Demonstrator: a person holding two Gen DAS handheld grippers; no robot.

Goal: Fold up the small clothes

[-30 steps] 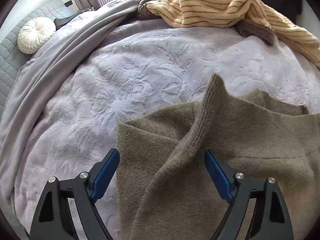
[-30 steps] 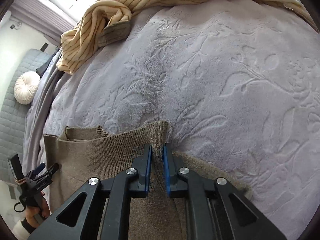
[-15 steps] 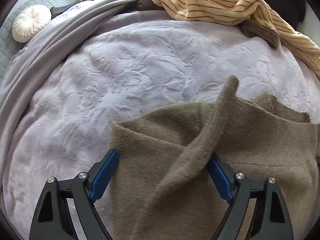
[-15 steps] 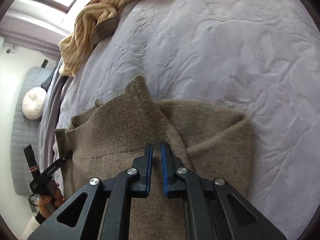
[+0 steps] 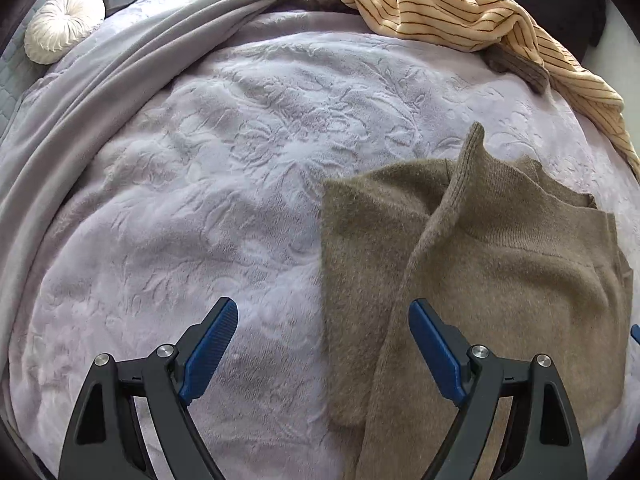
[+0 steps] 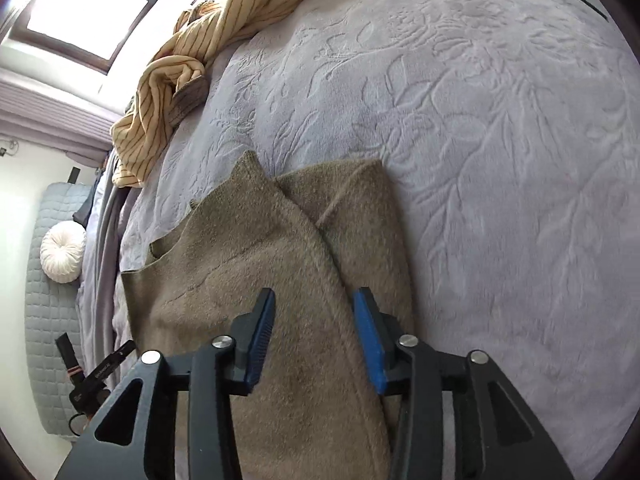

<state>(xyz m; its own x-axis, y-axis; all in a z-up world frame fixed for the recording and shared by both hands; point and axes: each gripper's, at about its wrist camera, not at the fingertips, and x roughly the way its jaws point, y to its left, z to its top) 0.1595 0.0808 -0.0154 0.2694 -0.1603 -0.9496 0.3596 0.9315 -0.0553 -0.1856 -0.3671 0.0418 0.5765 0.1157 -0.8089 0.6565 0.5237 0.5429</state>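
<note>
Left gripper (image 5: 322, 332) points steeply down, its blue-padded fingers (image 5: 210, 342) spread wide with nothing gripped. Right gripper (image 6: 314, 330) tilts down, fingers (image 6: 370, 340) opening, pads pressing on nothing.

A bed (image 5: 240, 168) under a pale lilac blanket (image 6: 480, 160) embossed with leaves fills both views. At ten o'clock in the left wrist view – a round white cushion (image 5: 64, 26) against a quilted grey headboard (image 5: 12, 80). Daylight enters a window (image 6: 88, 12) at eleven o'clock in the right wrist view – white wall (image 6: 24, 200) below.
</note>
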